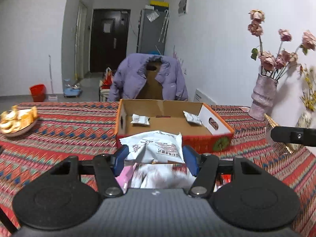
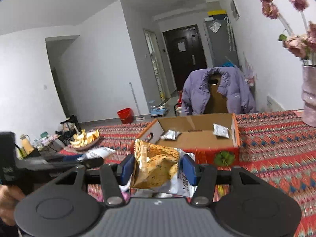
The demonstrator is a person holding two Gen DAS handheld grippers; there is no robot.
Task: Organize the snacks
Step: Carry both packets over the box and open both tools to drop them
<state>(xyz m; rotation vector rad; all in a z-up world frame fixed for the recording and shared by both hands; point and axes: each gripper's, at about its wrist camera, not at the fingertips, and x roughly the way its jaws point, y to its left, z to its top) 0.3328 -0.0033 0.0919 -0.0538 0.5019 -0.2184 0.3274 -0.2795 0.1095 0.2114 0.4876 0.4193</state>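
Note:
My left gripper (image 1: 155,159) is shut on a white snack packet (image 1: 154,147), held above the patterned tablecloth just short of the open cardboard box (image 1: 203,145). My right gripper (image 2: 158,167) is shut on a golden cracker packet (image 2: 158,165), also lifted in front of the box (image 2: 197,151). Two small silver packets (image 1: 139,119) (image 1: 192,117) lie on the box floor, seen too in the right wrist view as silver packets (image 2: 170,134) (image 2: 221,130). More wrappers lie blurred on the cloth under each gripper. The left gripper (image 2: 92,158) with its white packet shows at the left of the right wrist view.
A plate of yellow snacks (image 1: 16,119) sits at the table's left. A pink vase of dried roses (image 1: 263,96) stands at the right by the wall. A chair with a purple jacket (image 1: 148,77) is behind the table. The right gripper's finger (image 1: 294,136) juts in from the right.

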